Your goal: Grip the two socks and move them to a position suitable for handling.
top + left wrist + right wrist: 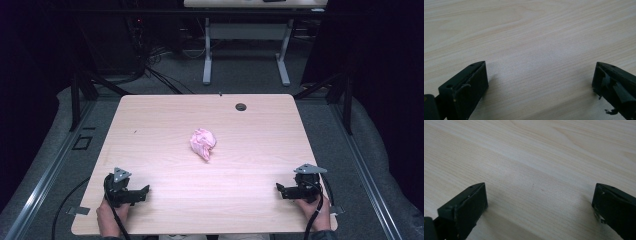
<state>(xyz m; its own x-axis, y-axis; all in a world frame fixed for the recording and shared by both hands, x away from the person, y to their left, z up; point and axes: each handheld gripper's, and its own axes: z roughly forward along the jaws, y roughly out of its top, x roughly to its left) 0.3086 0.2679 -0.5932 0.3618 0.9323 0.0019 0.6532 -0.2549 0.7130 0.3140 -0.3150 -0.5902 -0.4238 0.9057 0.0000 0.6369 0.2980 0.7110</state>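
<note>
Crumpled pink cloth bundle (pixel 202 143) lying near the middle of the pale wood-grain rectangular table (pixel 150 125), tapering to a point toward the near edge, well apart from both grippers

Left black two-jaw gripper (pixel 142 192) low over the near left corner of the table, held in the person's left hand (pixel 111 217), grey three-cornered plate on top, jaws pointing inward toward the table's centre line; seen from the left gripper view (pixel 540 80), jaws spread wide with bare wood between them, nothing grasped

Right black two-jaw gripper (pixel 280 189) low over the near right corner, held in the person's right hand (pixel 316 216), grey plate on top, black cable trailing back off the table edge, jaws pointing inward toward the left gripper; from the right gripper view (pixel 540 200), jaws likewise released and wide, only bare tabletop between them

Small dark round grommet hole (pixel 241 106) near the far edge of the table, beyond the cloth

Second white-legged desk (pixel 245 45) standing on grey carpet farther back
</note>
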